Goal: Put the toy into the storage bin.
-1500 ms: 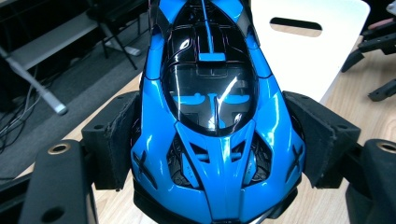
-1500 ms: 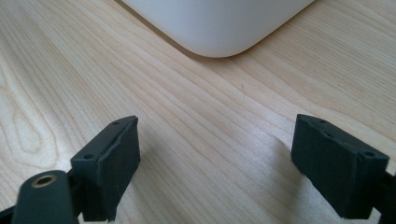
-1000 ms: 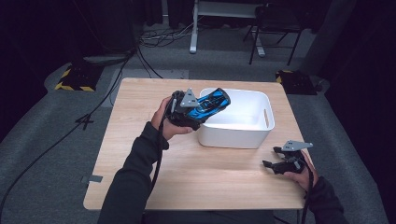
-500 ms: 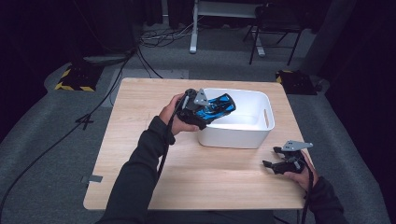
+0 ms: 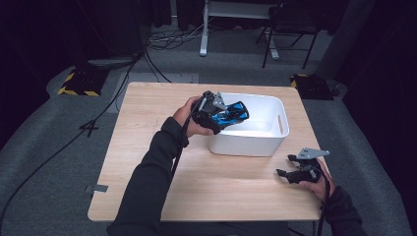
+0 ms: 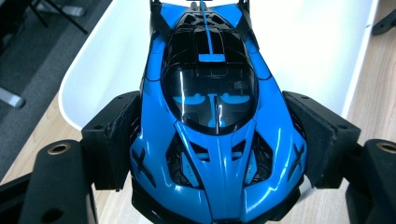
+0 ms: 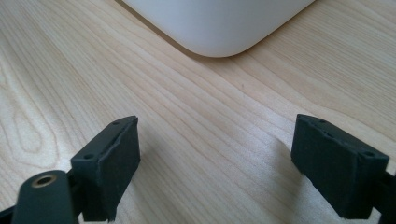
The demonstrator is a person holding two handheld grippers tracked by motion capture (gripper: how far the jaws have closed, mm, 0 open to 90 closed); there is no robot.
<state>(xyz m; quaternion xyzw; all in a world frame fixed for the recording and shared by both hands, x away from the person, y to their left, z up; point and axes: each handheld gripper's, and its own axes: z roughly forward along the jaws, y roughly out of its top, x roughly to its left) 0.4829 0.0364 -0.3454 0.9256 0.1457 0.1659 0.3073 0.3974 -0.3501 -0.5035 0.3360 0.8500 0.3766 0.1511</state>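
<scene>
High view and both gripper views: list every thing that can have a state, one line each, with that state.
Glossy blue and black toy car: clamped by its sides in the left tool, held above the tub's left part.
Left tool: shut on the car.
Right tool: open, nothing between its pads, low over the table.
White rectangular plastic tub: upright, nothing seen inside it.
Light wooden table: bears the tub.
</scene>
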